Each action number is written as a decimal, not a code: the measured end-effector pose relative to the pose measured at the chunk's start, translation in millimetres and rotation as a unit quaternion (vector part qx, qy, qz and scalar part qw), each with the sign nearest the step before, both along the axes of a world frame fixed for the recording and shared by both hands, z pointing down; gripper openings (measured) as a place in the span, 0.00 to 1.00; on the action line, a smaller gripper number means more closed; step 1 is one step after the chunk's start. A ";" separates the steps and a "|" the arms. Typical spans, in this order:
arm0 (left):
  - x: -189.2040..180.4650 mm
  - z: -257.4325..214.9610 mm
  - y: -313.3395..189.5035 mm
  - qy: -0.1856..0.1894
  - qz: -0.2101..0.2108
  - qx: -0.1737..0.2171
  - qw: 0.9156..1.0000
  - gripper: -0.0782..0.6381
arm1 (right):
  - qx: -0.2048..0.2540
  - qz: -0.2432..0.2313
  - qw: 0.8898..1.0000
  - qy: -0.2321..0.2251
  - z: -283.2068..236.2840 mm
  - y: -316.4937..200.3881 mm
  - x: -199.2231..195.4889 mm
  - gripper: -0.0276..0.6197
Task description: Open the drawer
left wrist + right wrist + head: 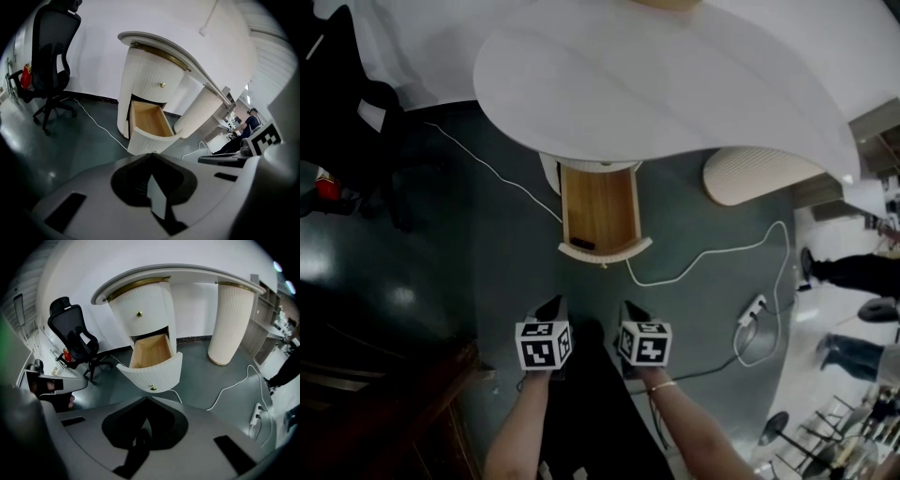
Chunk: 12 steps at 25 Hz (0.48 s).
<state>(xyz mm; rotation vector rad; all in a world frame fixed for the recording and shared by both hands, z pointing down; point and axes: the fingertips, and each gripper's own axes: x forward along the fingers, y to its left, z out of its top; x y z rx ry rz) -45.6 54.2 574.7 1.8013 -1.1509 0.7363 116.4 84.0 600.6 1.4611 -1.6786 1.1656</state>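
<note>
Under the desk (675, 84), drawer (600, 211) already out, task looks done; left gripper (553, 304) and right gripper (631, 308) well back, my jaws closed, empty.

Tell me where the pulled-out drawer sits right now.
Head view, centre: the drawer sticks out from under the white desk top, straight ahead of the left gripper and right gripper.
</note>
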 end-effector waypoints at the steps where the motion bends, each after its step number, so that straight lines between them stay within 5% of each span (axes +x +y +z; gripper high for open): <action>1: -1.0 -2.3 0.2 -0.001 0.000 0.000 1.000 0.11 | 0.001 -0.003 1.000 0.001 -5.0 -0.8 -0.3 0.05; 12: -11.3 -23.1 6.9 -0.010 0.002 -0.005 1.000 0.11 | 0.015 -0.036 0.999 -0.009 -39.9 -7.1 -15.3 0.05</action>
